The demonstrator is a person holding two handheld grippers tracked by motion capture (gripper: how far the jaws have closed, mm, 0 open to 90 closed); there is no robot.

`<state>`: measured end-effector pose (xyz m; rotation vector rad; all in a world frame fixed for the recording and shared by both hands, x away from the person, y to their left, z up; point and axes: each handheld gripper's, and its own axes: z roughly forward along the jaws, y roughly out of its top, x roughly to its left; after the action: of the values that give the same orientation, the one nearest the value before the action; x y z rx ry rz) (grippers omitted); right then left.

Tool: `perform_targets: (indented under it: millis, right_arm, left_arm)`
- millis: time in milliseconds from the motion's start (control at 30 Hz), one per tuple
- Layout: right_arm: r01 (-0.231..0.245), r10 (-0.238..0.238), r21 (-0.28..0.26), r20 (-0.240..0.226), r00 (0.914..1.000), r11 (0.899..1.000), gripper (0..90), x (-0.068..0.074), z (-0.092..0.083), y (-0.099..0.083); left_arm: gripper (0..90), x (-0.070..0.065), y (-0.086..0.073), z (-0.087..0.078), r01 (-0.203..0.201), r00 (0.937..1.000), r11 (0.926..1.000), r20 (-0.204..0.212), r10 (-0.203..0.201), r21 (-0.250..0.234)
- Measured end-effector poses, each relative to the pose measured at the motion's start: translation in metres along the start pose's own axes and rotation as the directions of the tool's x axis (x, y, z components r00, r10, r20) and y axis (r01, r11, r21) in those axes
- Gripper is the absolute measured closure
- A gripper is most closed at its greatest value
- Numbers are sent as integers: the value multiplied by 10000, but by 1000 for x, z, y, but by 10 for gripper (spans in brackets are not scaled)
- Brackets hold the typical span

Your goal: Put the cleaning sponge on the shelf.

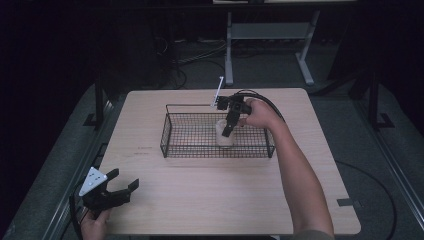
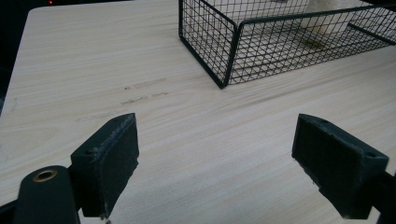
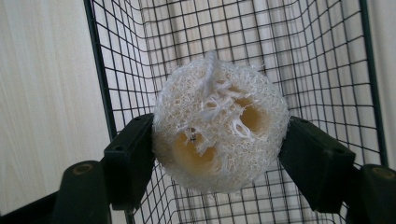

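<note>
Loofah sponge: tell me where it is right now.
The loofah sponge sits clamped between the jaws of the right gripper, inside the wire basket, toward its right half in the high view.

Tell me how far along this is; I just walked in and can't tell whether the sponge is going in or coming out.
Direction can't be told. In hand: the right gripper is shut on the loofah sponge, held over the wire basket. The left gripper waits open above the table, holding nothing. Left: either releasing the sponge in the basket or carrying it out.
</note>
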<state>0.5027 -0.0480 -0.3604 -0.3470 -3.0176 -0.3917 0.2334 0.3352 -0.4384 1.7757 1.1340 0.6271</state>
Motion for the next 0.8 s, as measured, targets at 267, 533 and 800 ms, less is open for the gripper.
perform_targets:
  millis: [267,533,800]
  right_arm:
    - [31,-28,162,-135,9999,9999,281,-4,10,0]
    - [-161,161,24,-141,9998,9999,280,-6,14,-6]
    - [-495,494,-230,-47,9988,9985,232,-8,21,-12]
  left_arm:
    - [140,0,0,1,7,10000,10000,-12,-7,56]
    - [140,0,0,1,1,10000,10000,-11,-1,50]
    - [139,0,0,0,-49,10000,10000,8,49,59]
